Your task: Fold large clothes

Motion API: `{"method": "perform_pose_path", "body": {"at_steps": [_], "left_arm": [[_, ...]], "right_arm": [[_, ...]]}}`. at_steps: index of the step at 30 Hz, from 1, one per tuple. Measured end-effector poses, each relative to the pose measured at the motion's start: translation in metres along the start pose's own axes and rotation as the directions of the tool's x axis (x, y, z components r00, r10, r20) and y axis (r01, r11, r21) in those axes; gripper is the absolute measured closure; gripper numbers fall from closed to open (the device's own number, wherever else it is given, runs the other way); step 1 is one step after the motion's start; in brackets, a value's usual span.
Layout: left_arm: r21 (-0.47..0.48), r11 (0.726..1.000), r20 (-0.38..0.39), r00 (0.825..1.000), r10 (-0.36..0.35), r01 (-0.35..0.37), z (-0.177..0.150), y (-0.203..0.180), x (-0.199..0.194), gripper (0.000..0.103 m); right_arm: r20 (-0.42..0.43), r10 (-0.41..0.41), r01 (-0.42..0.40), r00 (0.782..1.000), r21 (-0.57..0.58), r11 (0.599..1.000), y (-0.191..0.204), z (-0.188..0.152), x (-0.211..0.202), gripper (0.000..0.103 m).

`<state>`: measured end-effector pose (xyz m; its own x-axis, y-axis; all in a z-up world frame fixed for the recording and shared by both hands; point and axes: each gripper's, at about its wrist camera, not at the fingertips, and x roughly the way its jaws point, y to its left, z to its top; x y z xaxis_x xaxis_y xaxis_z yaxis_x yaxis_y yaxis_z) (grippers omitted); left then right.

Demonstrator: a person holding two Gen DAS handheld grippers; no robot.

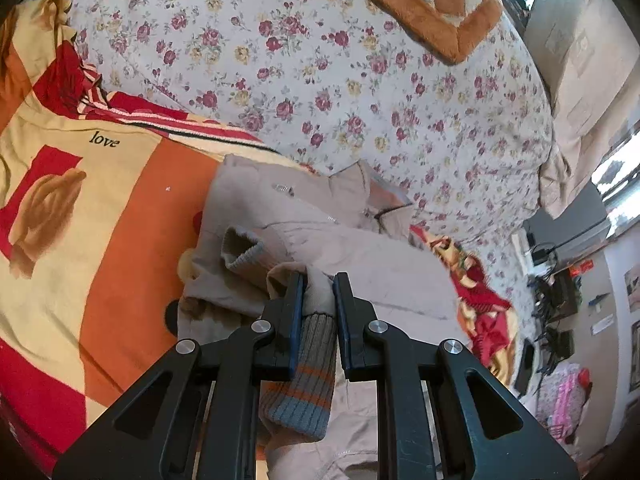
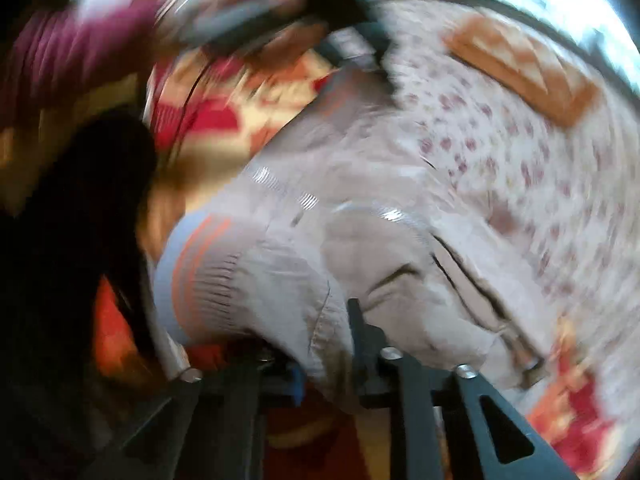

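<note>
A beige jacket [image 1: 320, 232] with ribbed grey-and-orange striped cuffs lies crumpled on the bed. My left gripper [image 1: 318, 280] is shut on the jacket's fabric just above a striped cuff [image 1: 308, 380], which hangs between the fingers. A second cuff [image 1: 240, 248] lies open just beyond it. In the blurred right wrist view the jacket [image 2: 360, 208] fills the middle, with a striped hem band [image 2: 188, 264] at the left. My right gripper [image 2: 328, 320] has jacket fabric bunched between its fingers and appears shut on it.
The bed carries an orange, red and cream blanket [image 1: 80, 200] at the left, a floral sheet [image 1: 320, 60] beyond and a brown checked pillow [image 1: 420, 0] at the back. A cluttered floor [image 1: 560, 320] lies past the bed's right edge. The person's maroon-sleeved arm [image 2: 80, 40] shows top left.
</note>
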<state>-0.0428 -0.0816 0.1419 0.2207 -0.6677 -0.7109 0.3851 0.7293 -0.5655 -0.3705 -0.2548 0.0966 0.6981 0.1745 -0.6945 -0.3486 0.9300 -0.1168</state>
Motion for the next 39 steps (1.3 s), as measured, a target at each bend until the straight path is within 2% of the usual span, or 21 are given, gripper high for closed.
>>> {"method": "perform_pose_path", "body": {"at_steps": [2,5,8,11,12,13,14,15,17,18,21,23,27,28,29,30,31,32,35,38,39], "left_arm": [[-0.034,0.998,0.016,0.999,-0.046,0.047,0.009,0.002,-0.003,0.089],[-0.08,0.994,0.047,0.996,-0.073,0.076,0.026,0.005,-0.002,0.089],[-0.147,0.984,0.062,0.993,-0.097,0.105,0.044,0.011,0.011,0.089],[-0.222,0.971,0.056,0.995,-0.082,0.093,0.061,0.025,0.043,0.084],[-0.255,0.962,0.056,0.995,-0.088,0.1,0.064,0.033,0.053,0.074],[-0.272,0.956,0.054,0.993,-0.101,0.112,0.065,0.039,0.059,0.054],[-0.281,0.952,0.053,0.993,-0.11,0.121,0.066,0.043,0.064,0.045],[-0.29,0.95,0.058,0.993,-0.103,0.115,0.066,0.047,0.065,0.034],[-0.275,0.958,0.058,0.996,-0.071,0.085,0.06,0.05,0.059,0.029],[-0.23,0.971,0.043,0.998,-0.054,0.062,0.055,0.046,0.054,0.026],[-0.094,0.994,0.058,0.997,0.053,-0.047,0.036,0.031,0.042,0.026],[-0.051,0.997,0.068,0.996,0.064,-0.061,0.026,0.027,0.042,0.026],[-0.046,0.998,0.005,0.999,0.052,-0.052,0.008,0.031,0.064,0.026],[-0.031,0.996,-0.01,0.996,0.089,-0.09,0.005,0.031,0.07,0.026],[-0.003,0.987,-0.021,0.987,0.159,-0.159,0.003,0.031,0.078,0.026],[0.031,0.969,-0.018,0.969,0.245,-0.245,0.0,0.032,0.086,0.026],[0.064,0.942,-0.005,0.944,0.33,-0.329,-0.002,0.035,0.094,0.026],[0.082,0.929,-0.009,0.932,0.362,-0.36,-0.004,0.039,0.101,0.025],[0.039,0.944,-0.048,0.943,0.328,-0.326,-0.003,0.055,0.104,0.024],[0.027,0.944,-0.009,0.944,0.329,-0.329,0.001,0.054,0.091,0.024],[0.029,0.942,0.006,0.942,0.335,-0.335,0.001,0.052,0.087,0.024]], "right_arm": [[0.049,0.053,-0.06,0.997,0.158,0.986,-0.032,0.006,-0.009,0.093],[0.196,0.084,-0.165,0.977,0.445,0.88,-0.109,0.013,-0.028,0.094],[0.231,0.012,-0.156,0.973,0.616,0.772,-0.177,0.016,-0.024,0.094],[0.169,-0.067,-0.082,0.983,0.74,0.667,-0.24,0.02,0.006,0.094],[0.128,-0.099,-0.038,0.987,0.776,0.629,-0.263,0.018,0.022,0.094],[0.084,-0.14,0.016,0.987,0.804,0.594,-0.284,0.014,0.038,0.094],[0.049,-0.161,0.049,0.986,0.833,0.551,-0.3,0.006,0.052,0.094],[0.024,-0.145,0.057,0.989,0.849,0.525,-0.312,-0.001,0.062,0.085],[-0.108,-0.089,0.138,0.99,0.855,0.5,-0.328,-0.011,0.088,0.058],[-0.144,-0.089,0.169,0.986,0.854,0.492,-0.327,-0.016,0.09,0.057],[-0.085,-0.109,0.129,0.99,0.847,0.515,-0.313,-0.021,0.071,0.045],[-0.092,-0.139,0.153,0.986,0.829,0.538,-0.302,-0.02,0.06,0.036],[-0.105,-0.129,0.161,0.986,0.798,0.581,-0.304,-0.012,0.08,0.038],[-0.139,-0.124,0.187,0.982,0.767,0.614,-0.303,-0.013,0.093,0.045],[-0.202,-0.174,0.266,0.964,0.712,0.649,-0.303,-0.009,0.103,0.067],[-0.248,-0.232,0.34,0.941,0.682,0.648,-0.305,-0.016,0.108,0.072],[-0.292,-0.273,0.4,0.917,0.675,0.62,-0.313,-0.022,0.114,0.072],[-0.323,-0.255,0.411,0.912,0.717,0.563,-0.325,-0.033,0.121,0.072],[-0.294,-0.201,0.355,0.934,0.808,0.469,-0.334,-0.043,0.111,0.071],[-0.301,-0.31,0.423,0.902,0.762,0.491,-0.32,-0.021,0.084,0.053],[-0.271,-0.351,0.424,0.897,0.755,0.5,-0.311,-0.007,0.071,0.053]]}}
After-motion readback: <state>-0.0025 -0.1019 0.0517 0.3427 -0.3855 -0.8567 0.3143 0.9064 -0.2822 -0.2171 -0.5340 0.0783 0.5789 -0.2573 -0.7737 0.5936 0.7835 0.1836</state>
